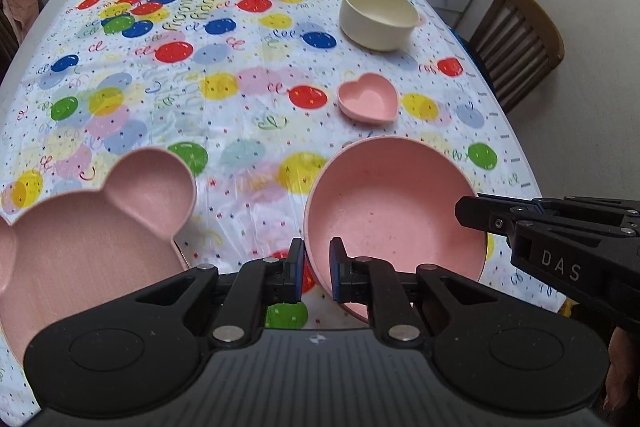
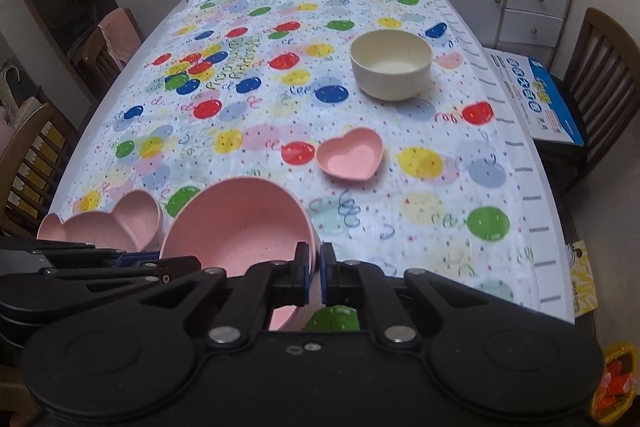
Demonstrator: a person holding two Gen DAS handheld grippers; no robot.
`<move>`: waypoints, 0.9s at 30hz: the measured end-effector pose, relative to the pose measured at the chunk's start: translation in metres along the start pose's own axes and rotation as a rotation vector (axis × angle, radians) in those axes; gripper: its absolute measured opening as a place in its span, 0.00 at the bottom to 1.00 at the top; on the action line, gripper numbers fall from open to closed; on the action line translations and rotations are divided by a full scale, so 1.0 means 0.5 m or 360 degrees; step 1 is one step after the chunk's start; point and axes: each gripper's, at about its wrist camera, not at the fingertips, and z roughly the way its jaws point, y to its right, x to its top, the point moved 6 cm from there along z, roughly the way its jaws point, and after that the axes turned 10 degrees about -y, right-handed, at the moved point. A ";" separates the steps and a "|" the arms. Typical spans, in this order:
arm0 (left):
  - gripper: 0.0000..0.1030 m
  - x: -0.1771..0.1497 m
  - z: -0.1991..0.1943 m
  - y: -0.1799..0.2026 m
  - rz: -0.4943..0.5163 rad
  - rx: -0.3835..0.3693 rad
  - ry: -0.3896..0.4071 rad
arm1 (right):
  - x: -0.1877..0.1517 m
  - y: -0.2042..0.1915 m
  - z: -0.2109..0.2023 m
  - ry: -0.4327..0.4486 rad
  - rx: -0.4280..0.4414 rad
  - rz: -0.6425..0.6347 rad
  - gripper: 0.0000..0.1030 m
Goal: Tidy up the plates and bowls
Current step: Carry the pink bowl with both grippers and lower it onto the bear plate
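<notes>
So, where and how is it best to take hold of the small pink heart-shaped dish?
Grip the heart dish by its rim at the rounded lobe nearest the table's right edge, coming from above. It sits upright and alone, with thin, flared, low walls, so one finger inside and one outside should probably hold it.

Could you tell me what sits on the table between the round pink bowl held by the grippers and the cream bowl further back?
The small pink heart-shaped dish lies between the round pink bowl and the cream bowl; both wrist views show it.

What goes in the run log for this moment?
left gripper: shut on pink bowl rim | right gripper: shut on opposite rim | bowl tilted | bear plate: on table
</notes>
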 end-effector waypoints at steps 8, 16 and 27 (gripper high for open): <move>0.12 -0.048 0.021 0.015 0.0060 0.0006 -0.0074 | -0.072 0.011 0.014 -0.0070 -0.0014 0.0061 0.04; 0.12 -0.081 0.048 0.026 0.0112 0.0024 -0.0157 | -0.124 0.015 0.032 -0.0134 -0.0020 0.0103 0.04; 0.12 -0.093 0.072 0.038 0.0140 0.0020 -0.0201 | -0.151 0.032 0.047 -0.0181 -0.0033 0.0158 0.04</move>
